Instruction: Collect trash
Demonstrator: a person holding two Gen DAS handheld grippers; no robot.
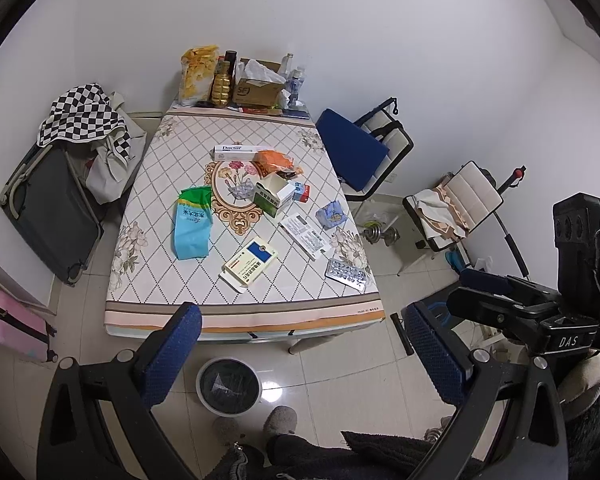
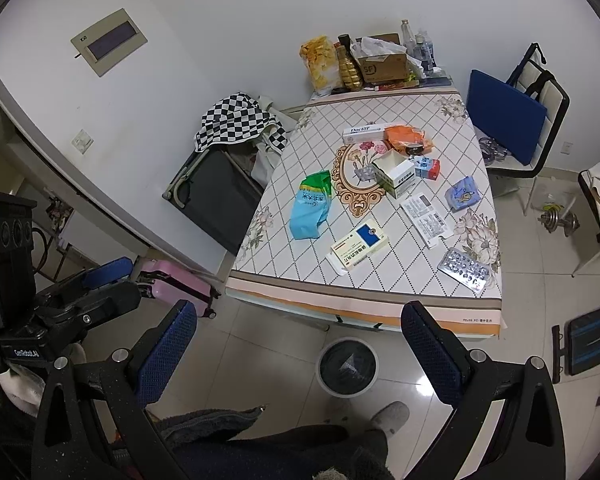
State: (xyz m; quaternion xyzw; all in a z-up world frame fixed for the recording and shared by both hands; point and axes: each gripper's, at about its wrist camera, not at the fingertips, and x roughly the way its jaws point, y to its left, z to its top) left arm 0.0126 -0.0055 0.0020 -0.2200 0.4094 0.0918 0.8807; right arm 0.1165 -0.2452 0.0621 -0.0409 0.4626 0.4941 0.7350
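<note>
A table (image 1: 160,280) (image 2: 284,276) with a diamond-pattern cloth holds trash: a blue-green rice bag (image 1: 193,222) (image 2: 312,206), a yellow-blue medicine box (image 1: 252,261) (image 2: 360,243), a pill blister sheet (image 1: 347,274) (image 2: 465,269), flat paper packaging (image 1: 305,235) (image 2: 426,216), an open white-green box (image 1: 274,194) (image 2: 394,174), an orange bag (image 1: 276,160) (image 2: 406,136), a white Doctor box (image 1: 232,151) (image 2: 364,132) and a crumpled blue wrapper (image 1: 332,213) (image 2: 463,194). A round white bin with a black liner (image 1: 228,384) (image 2: 347,365) stands on the floor before the table. My left gripper (image 1: 300,354) and right gripper (image 2: 298,350) are open and empty, held above the floor short of the table.
Bottles, a snack bag and a cardboard box (image 1: 256,88) crowd the table's far end. An open dark suitcase (image 1: 56,208) and a pink suitcase (image 1: 12,324) lie left. Chairs (image 1: 368,148) and dumbbells (image 1: 380,235) are right. My slippered feet (image 1: 280,420) are near the bin.
</note>
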